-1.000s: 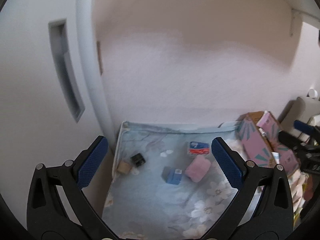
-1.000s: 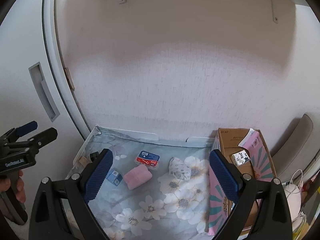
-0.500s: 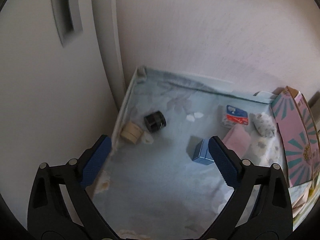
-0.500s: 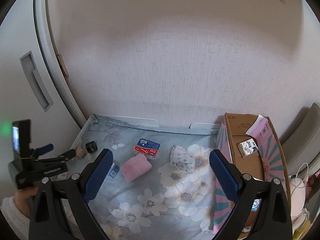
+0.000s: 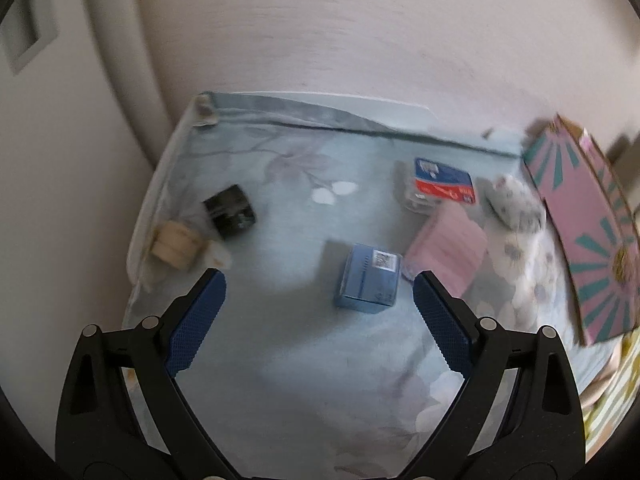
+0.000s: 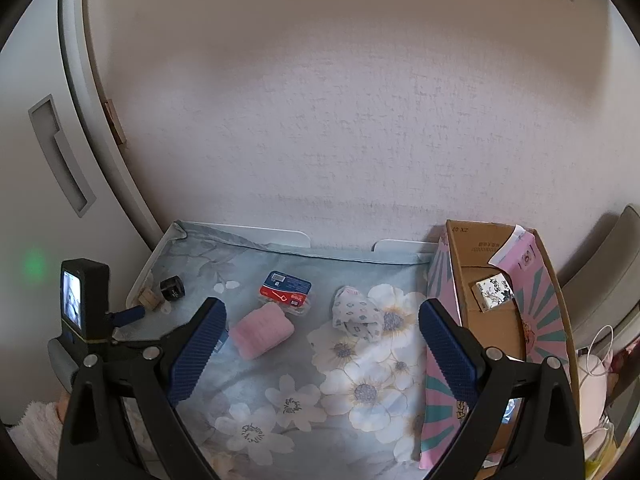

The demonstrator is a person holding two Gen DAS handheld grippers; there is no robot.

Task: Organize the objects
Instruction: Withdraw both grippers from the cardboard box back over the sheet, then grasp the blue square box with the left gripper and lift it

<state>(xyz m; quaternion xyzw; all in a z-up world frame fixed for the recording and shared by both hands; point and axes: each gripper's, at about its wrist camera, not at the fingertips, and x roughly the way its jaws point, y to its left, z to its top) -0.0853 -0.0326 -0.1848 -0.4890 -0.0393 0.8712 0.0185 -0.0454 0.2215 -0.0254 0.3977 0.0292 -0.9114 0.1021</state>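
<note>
The small blue carton stood on the floral cloth, just ahead of the left gripper, whose jaws were closing with nothing yet between them. To take it well, the pads should straddle the carton's narrow sides squarely, clear of the pink folded cloth just beside it. The right gripper hung wide apart and empty over the cloth near the cardboard box. The black cap and beige roll were blurred; from the right wrist the carton was hidden behind a finger.
</note>
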